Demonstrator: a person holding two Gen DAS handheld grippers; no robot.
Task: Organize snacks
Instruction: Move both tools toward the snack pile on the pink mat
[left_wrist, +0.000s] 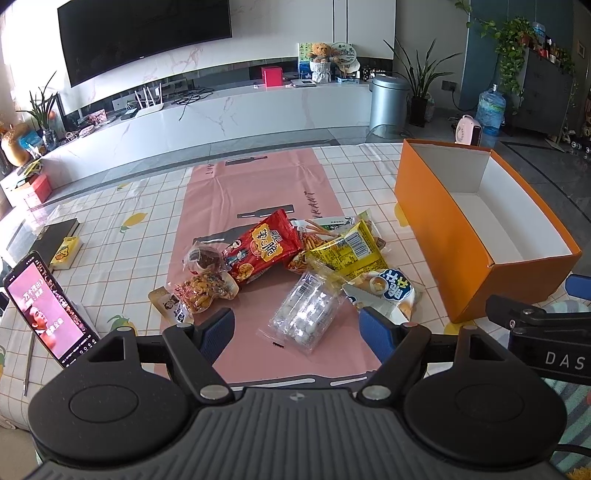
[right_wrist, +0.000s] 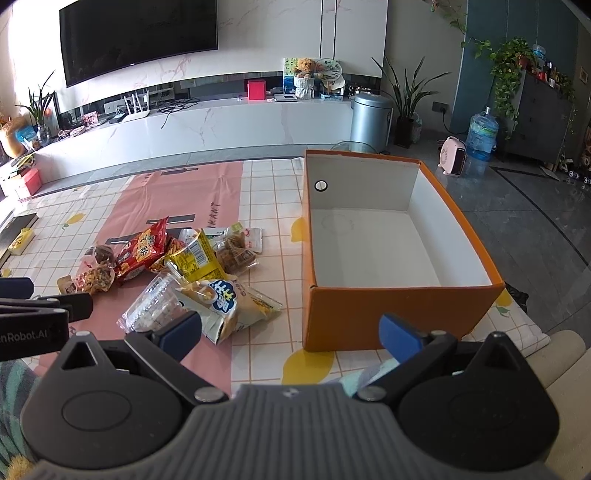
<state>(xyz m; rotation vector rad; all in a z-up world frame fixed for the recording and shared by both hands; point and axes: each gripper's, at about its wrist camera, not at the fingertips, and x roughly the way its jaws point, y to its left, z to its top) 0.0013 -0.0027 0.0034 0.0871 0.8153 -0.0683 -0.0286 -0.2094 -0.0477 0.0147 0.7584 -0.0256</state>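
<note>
Snacks (left_wrist: 291, 266): crinkled red, yellow, clear packets heaped beside orange box (right_wrist: 369, 325)

One orange box (left_wrist: 447, 236) stands at the right of the frame. Beside it lies one heap of snacks: one red bag (left_wrist: 258, 251), one yellow bag (left_wrist: 351, 253), one white-and-blue bag (left_wrist: 388, 291) and one clear plastic tray (left_wrist: 306, 310). The smaller packets at the heap's left edge overlap too much to count. One phone (left_wrist: 48, 310) leans at lower left.
</note>
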